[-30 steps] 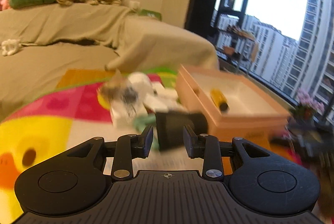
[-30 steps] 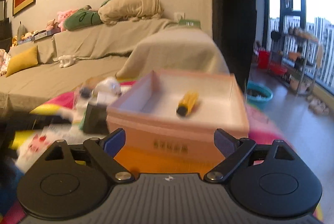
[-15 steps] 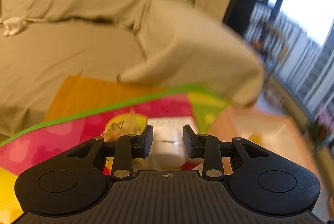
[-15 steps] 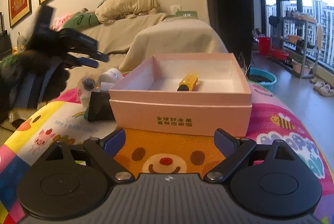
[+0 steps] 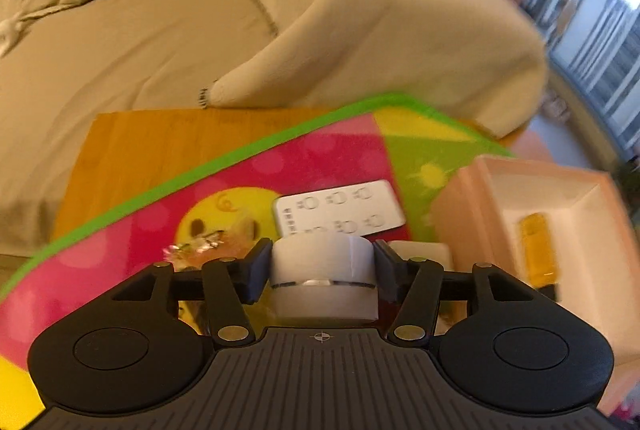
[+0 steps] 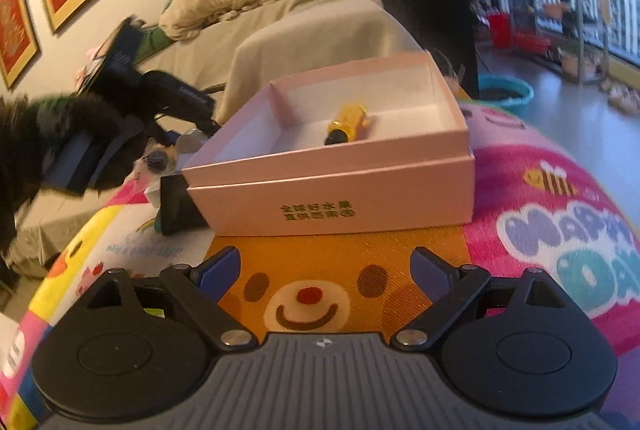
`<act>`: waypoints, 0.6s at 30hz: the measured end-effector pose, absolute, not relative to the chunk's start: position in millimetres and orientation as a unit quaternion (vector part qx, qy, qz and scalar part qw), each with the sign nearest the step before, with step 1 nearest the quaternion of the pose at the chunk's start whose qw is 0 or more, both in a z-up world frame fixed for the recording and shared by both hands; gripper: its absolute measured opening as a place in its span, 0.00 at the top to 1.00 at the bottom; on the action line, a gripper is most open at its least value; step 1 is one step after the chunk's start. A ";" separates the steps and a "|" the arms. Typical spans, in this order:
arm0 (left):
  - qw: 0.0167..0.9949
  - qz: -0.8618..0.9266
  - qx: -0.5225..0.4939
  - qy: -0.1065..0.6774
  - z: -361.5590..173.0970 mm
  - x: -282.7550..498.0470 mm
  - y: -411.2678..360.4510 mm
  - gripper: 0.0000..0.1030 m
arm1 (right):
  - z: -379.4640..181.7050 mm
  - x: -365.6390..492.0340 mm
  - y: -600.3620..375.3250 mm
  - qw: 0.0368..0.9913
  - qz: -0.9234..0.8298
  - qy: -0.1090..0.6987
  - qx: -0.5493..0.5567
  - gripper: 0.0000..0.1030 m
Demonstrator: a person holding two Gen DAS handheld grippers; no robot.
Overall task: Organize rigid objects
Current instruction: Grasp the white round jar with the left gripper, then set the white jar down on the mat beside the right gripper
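Observation:
My left gripper [image 5: 320, 264] has its jaws around a white round jar [image 5: 324, 280] with a silver band, touching both sides, over the colourful mat. A pink open box [image 5: 576, 197] lies to its right with a yellow cylinder [image 5: 538, 254] inside. In the right wrist view the same box [image 6: 340, 185] sits ahead of my open, empty right gripper [image 6: 326, 270], with the yellow cylinder [image 6: 348, 123] in it. The left gripper [image 6: 120, 117] shows at that view's left, low over the pile of items.
A white flat card with button marks [image 5: 340, 211], a crinkly wrapped sweet [image 5: 200, 250] and a white block [image 5: 420, 254] lie by the jar. A black box [image 6: 176, 205] leans against the pink box's left. A beige-covered sofa [image 5: 160, 29] stands behind the table.
My left gripper has swung down onto the pile and now has the white jar between its jaws. The right gripper has tilted and stays open before the box.

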State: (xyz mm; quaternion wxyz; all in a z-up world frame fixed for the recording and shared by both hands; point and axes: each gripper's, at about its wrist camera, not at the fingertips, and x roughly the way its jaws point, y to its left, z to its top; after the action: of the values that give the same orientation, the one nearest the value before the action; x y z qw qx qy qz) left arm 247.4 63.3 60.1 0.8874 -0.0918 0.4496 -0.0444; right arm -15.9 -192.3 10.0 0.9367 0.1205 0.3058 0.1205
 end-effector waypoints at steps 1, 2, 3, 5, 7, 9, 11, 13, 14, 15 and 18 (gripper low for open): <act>0.894 -0.063 -0.107 0.431 61.0 238.0 66.1 0.43 | 8.4 -13.7 -196.1 0.933 0.119 0.311 0.133 0.10; 0.901 -0.076 -0.115 0.412 62.9 227.1 67.7 0.43 | 6.7 -11.5 -200.2 0.930 0.118 0.315 0.146 0.10; 0.907 -0.086 -0.113 0.395 65.6 214.0 68.0 0.43 | 5.9 -10.7 -203.8 0.928 0.119 0.316 0.159 0.10; 0.923 -0.104 -0.102 0.358 73.1 181.2 67.1 0.43 | 4.1 -10.7 -208.2 0.926 0.122 0.311 0.178 0.10; 0.935 -0.122 -0.093 0.319 80.4 143.1 65.4 0.43 | 3.3 -11.1 -208.2 0.925 0.123 0.310 0.181 0.10; 0.944 -0.136 -0.084 0.290 84.5 110.2 61.5 0.43 | 3.9 -10.3 -205.5 0.926 0.122 0.310 0.176 0.10; 0.947 -0.149 -0.079 0.273 85.3 77.4 56.5 0.43 | 4.2 -10.9 -204.7 0.927 0.122 0.309 0.173 0.10; 0.947 -0.158 -0.081 0.268 83.1 50.9 53.8 0.43 | 5.0 -11.2 -203.2 0.928 0.122 0.310 0.170 0.10; 0.946 -0.165 -0.085 0.267 81.0 39.3 52.7 0.43 | 5.7 -11.9 -202.6 0.928 0.122 0.310 0.167 0.10; 0.943 -0.173 -0.089 0.268 78.1 29.5 49.9 0.43 | 6.4 -12.7 -200.9 0.929 0.122 0.309 0.163 0.10; 0.938 -0.201 -0.088 0.269 69.2 0.6 39.5 0.43 | 8.6 -14.5 -194.7 0.933 0.123 0.307 0.143 0.10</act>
State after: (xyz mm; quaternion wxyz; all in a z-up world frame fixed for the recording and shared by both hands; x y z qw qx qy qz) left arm 0.6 39.5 69.2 0.9377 -0.0883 0.2691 -0.2012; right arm -14.5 -194.7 8.6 0.9327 0.1433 0.3072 0.1231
